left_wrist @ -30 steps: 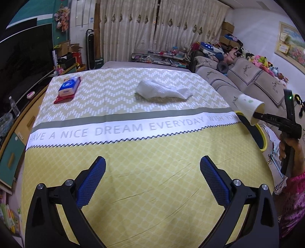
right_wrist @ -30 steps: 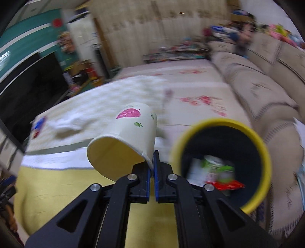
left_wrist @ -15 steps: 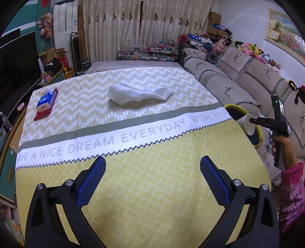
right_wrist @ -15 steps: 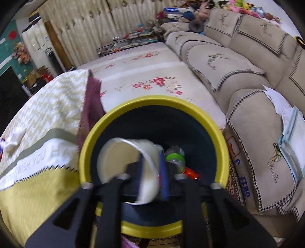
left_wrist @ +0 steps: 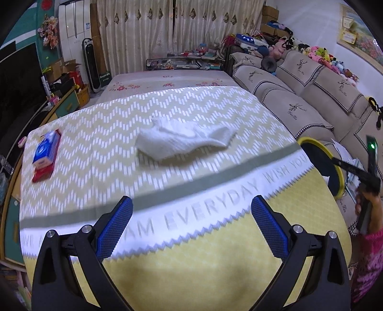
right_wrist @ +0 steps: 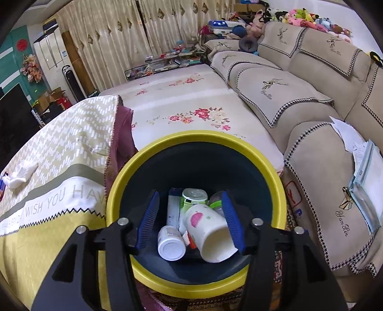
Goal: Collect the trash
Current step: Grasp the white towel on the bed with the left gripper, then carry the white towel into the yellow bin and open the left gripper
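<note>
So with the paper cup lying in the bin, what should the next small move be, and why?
Probably lift the right gripper clear of the bin: its jaws are opening, and the paper cup lies loose among the trash. The crumpled white tissue on the table looks like the next pickup.

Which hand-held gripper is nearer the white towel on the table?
Left. The left hand-held gripper hangs over the table facing the white towel. The right hand-held gripper, jaws opening, hangs over the yellow-rimmed bin off the table's edge.

Home living room, beige sofa (right_wrist: 282, 91) with plush toys (right_wrist: 308, 16), curtains (left_wrist: 167, 33), television (left_wrist: 19, 81)
</note>
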`<state>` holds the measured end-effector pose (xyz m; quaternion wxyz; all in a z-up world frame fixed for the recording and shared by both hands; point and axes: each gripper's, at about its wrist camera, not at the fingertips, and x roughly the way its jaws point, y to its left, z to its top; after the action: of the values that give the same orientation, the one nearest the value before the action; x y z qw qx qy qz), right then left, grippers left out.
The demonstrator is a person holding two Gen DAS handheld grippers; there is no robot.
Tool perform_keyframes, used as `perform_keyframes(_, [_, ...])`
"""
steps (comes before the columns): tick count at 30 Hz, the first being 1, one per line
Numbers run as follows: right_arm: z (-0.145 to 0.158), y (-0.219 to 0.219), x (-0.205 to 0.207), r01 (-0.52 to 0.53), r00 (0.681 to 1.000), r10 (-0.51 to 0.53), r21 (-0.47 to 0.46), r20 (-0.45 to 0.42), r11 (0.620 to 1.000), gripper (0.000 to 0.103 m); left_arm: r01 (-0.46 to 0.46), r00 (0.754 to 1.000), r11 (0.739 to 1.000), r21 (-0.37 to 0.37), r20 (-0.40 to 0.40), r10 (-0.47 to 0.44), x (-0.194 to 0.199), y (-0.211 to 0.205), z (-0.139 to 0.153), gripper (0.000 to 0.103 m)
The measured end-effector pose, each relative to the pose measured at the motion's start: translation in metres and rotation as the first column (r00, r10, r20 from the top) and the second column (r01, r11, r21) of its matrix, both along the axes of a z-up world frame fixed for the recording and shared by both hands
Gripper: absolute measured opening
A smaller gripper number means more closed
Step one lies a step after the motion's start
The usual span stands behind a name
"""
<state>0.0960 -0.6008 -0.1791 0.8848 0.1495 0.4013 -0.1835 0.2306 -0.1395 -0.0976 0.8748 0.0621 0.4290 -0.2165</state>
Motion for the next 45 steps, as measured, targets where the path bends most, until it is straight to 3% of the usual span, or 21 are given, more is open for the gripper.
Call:
perform_keyframes(10, [-0.003, 0.005, 0.000, -0.020, 1.000, 0.020, 0.002, -0.015, 1.000, 0.052, -0.008, 1.000, 0.998, 0.059, -0.028, 0.009, 0.093, -0.020, -0.019, 0.098])
perform_keyframes(20, [-0.007, 0.005, 0.001, -0.031, 0.999, 0.031, 0.013, -0.013, 0.999, 0.054, 0.017, 0.998, 0.989, 0.144, -0.067, -0.007, 0.123, -0.049, -0.047, 0.095])
perform_keyframes(26, [-0.010, 0.005, -0.001, -0.037, 0.999, 0.037, 0.022, -0.010, 0.999, 0.054, -0.005, 0.997, 0.989, 0.146, -0.081, 0.017, 0.133, -0.057, -0.055, 0.068])
perform_keyframes(34, [-0.011, 0.005, -0.005, -0.036, 0.999, 0.036, 0.026, -0.007, 0.999, 0.054, 0.000, 0.997, 0.992, 0.126, -0.071, 0.009, 0.134, -0.062, -0.053, 0.015])
perform_keyframes(45, [0.013, 0.021, -0.034, -0.033, 0.998, 0.033, 0.000, 0.052, 0.999, 0.054, 0.073, 0.997, 0.993, 0.089, -0.013, -0.073, 0.068, -0.074, -0.017, 0.012])
